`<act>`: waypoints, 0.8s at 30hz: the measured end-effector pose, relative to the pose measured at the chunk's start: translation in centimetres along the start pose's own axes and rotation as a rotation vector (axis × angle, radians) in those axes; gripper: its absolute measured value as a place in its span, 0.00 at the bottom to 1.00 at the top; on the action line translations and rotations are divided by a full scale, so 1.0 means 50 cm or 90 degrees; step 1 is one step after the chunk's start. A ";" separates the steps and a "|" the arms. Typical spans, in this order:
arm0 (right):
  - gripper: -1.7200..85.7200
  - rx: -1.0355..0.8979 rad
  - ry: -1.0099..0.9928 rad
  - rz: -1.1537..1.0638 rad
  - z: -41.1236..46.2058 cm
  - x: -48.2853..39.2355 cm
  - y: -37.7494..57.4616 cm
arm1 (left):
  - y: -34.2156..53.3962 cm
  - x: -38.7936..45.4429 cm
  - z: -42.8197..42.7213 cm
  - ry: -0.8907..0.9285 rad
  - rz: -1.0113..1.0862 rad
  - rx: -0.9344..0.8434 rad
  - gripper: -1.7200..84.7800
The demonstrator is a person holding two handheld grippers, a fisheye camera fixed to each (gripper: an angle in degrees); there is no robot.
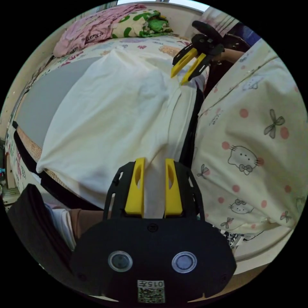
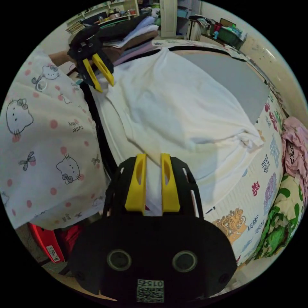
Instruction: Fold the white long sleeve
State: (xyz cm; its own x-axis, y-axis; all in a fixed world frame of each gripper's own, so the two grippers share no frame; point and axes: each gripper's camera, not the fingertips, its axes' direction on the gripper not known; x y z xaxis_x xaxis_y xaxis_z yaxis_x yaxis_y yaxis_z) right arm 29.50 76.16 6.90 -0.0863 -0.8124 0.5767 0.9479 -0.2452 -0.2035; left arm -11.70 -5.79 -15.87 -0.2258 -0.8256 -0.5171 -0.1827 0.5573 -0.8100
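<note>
The white long sleeve [image 1: 112, 112] [image 2: 179, 106] lies spread across the bed, over a grey mat [image 1: 48, 93] [image 2: 231, 77]. In the left gripper view my left gripper [image 1: 155, 160] is shut on the garment's near edge, and white cloth fills the gap between its yellow jaws. My right gripper [image 1: 178, 79] shows further along the same edge, its tips on the cloth. In the right gripper view my right gripper [image 2: 153, 156] is shut on a lifted fold of the same edge. My left gripper [image 2: 106, 87] meets the edge at the far corner.
A person in a cat-print top [image 1: 256, 144] [image 2: 38, 144] stands against the bed's side. A pink cloth [image 1: 93, 29] and a green-patterned bundle [image 1: 144, 24] lie at one end of the bed. A stack of folded clothes [image 2: 128, 35] lies at the other end. A red box [image 2: 45, 240] stands on the floor.
</note>
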 end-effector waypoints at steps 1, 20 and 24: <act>0.08 0.000 -0.013 0.003 -0.009 0.007 -0.002 | 0.004 -0.006 0.002 -0.015 -0.018 -0.004 0.09; 0.02 0.351 0.096 0.230 -0.649 0.537 -0.335 | 0.064 -0.375 -0.427 -0.256 -0.350 0.374 0.02; 0.11 0.511 0.072 0.340 -0.775 0.618 -0.405 | 0.052 -0.449 -0.480 -0.486 -0.538 0.491 0.08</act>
State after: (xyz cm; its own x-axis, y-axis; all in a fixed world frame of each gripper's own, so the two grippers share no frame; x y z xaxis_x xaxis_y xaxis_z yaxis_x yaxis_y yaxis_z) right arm -4.22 35.52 -1.82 0.4268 -0.7686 0.4765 0.7943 0.5705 0.2088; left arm -30.06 16.31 0.28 0.3100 -0.8692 0.3853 0.6286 -0.1167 -0.7689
